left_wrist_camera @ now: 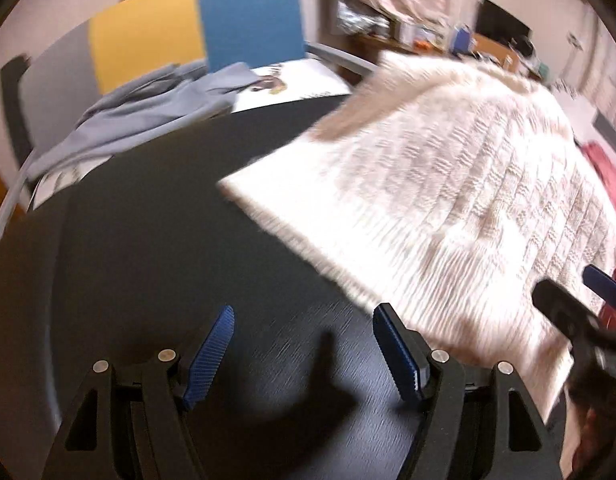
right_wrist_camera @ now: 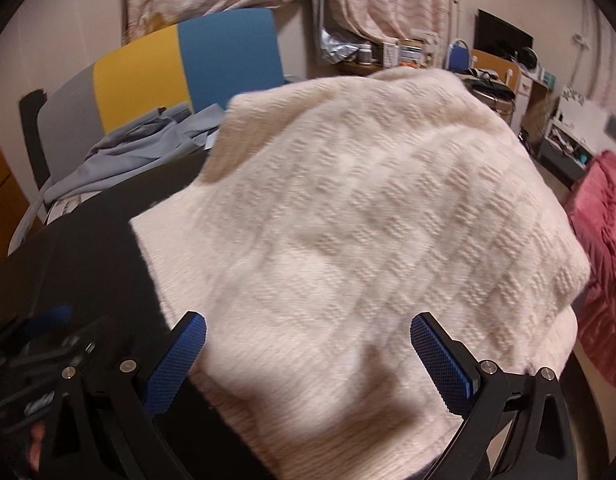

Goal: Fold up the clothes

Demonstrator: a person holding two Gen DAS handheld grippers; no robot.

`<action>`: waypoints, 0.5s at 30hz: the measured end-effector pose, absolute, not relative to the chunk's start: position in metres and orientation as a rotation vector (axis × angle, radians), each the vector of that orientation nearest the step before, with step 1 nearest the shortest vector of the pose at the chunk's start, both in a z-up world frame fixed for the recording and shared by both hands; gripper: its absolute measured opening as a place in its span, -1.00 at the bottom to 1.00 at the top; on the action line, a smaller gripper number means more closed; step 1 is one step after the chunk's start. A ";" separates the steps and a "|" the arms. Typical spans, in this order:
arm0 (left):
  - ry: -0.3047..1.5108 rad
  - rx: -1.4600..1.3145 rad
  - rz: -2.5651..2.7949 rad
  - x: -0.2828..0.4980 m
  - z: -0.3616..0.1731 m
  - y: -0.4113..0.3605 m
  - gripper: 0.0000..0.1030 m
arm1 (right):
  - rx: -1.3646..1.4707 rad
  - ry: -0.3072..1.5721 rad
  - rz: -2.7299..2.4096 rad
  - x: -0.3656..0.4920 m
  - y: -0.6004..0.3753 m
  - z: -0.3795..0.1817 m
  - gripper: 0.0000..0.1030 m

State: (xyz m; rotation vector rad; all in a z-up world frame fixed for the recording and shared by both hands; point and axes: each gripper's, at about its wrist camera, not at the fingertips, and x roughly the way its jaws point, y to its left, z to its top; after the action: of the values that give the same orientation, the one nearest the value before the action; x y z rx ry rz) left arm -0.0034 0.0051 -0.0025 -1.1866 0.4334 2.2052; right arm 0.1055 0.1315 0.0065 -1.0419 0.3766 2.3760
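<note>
A: Item one: cream knit sweater [right_wrist_camera: 360,216], lying on the dark desk [left_wrist_camera: 167,240], its far part mounded up, its ribbed hem edge towards the left side. Condition?

B: Partly folded, by my reading. Bulky, soft, loose weave. Risk: the raised far part slumps or springs open once nothing pins it.

A: Item two: right claw [right_wrist_camera: 308,360].

B: Blue pads spread wide, poised over the near part of the sweater, gripping nothing. Risk: closing here gathers only the top layer, so a lift drags the fold apart.

A: Item three: left claw [left_wrist_camera: 303,352].

B: Also spread apart, over bare desk, its right pad just beside the sweater's edge. Risk: a sweep inward snags the rib and skews the hem line.

A: Item four: surroundings.

B: Grey-blue garment [left_wrist_camera: 127,120] heaped at the desk's far left edge, near a chair [left_wrist_camera: 247,20]. Well apart from the sweater. Risk: pushing the sweater that way tangles the two.
</note>
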 end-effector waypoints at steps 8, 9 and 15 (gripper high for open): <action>0.497 -1.124 2.151 -0.039 -0.045 0.059 0.44 | -1.063 0.420 2.320 0.116 0.153 -0.005 1.00; 0.521 -1.108 2.147 -0.040 -0.054 0.068 0.44 | -1.062 0.423 2.316 0.117 0.155 -0.006 1.00; 0.610 -1.107 2.088 -0.029 -0.063 0.090 0.44 | -1.059 0.433 2.307 0.124 0.163 -0.011 1.00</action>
State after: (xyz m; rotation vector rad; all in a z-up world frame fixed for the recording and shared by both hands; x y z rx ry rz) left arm -0.0288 0.0898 -0.0632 -1.1065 0.6104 2.0880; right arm 0.1242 0.1635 -0.0112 -1.0592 0.4330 2.3067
